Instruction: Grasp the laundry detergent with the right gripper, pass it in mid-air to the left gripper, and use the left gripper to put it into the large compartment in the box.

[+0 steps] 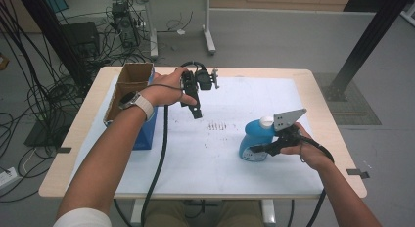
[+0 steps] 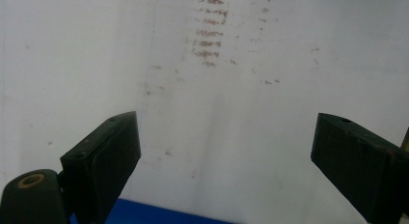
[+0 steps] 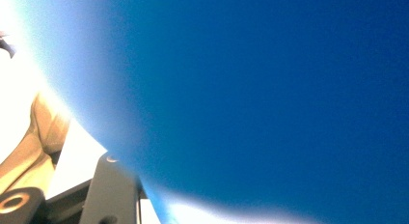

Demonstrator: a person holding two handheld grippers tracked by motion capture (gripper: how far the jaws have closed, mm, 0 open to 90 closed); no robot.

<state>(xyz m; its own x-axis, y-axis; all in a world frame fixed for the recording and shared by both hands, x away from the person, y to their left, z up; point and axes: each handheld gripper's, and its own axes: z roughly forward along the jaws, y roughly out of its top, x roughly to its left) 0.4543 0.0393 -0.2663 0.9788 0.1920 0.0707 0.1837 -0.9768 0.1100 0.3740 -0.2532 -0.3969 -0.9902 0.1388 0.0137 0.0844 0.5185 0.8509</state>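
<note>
A person seated at a table is gripping a blue bottle (image 1: 255, 141) with the right gripper (image 1: 262, 148), its jaws clamped on the bottle's lower body from the right side while the bottle is standing upright on the white sheet (image 1: 220, 158) at the near right of the table. In the right gripper view, the bottle's blue wall (image 3: 270, 98) is pressing so close to the lens that it blurs, with one black jaw rising at the lower left against it. The bottle's long axis is running straight up, white cap (image 1: 266, 121) on top, so the grip is crossing it sideways.

The left gripper (image 1: 195, 111) is hanging released above the middle of the sheet, jaws spread wide and nothing between them; in the left gripper view they are framing bare white paper and a patch of brownish marks (image 2: 208, 33). An open cardboard box (image 1: 131, 82) is sitting at the far left edge of the table, just beside the left wrist.

The relation that matters: the box is lying well to the left and farther away from the bottle, across the sheet, with the free left gripper hanging between the two. The right hand is the one on the bottle; the left is the nearer to the box. Any carry toward the box would likely have to pass that idle gripper.
</note>
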